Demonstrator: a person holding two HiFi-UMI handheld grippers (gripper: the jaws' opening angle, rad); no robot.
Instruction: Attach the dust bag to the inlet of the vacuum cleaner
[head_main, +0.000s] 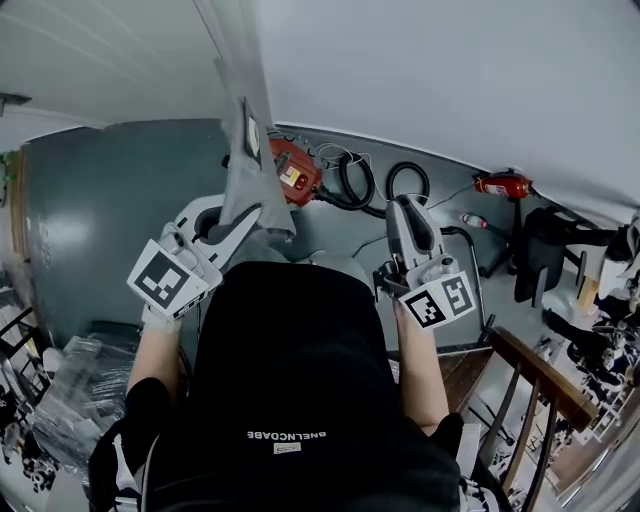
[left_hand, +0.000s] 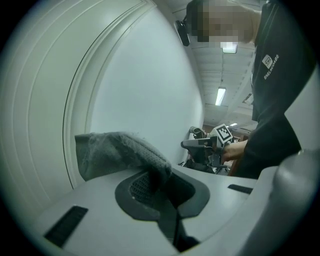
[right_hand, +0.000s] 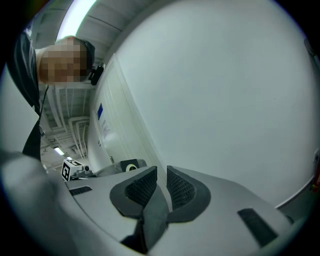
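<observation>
Left gripper (left_hand: 157, 182) clamped on grey dust bag (left_hand: 120, 150), just beside what looks like the red vacuum cleaner (head_main: 295, 175). Right gripper (right_hand: 161, 182) jaws slightly apart, empty, near it.

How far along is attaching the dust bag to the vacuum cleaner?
Done: the left gripper is shut on the dust bag, so it is picked up. In hand: the bag hangs in the air, not yet on the red vacuum cleaner. The right gripper is empty, its fingers slightly apart. Left: bring the bag to the inlet and attach it.
</observation>
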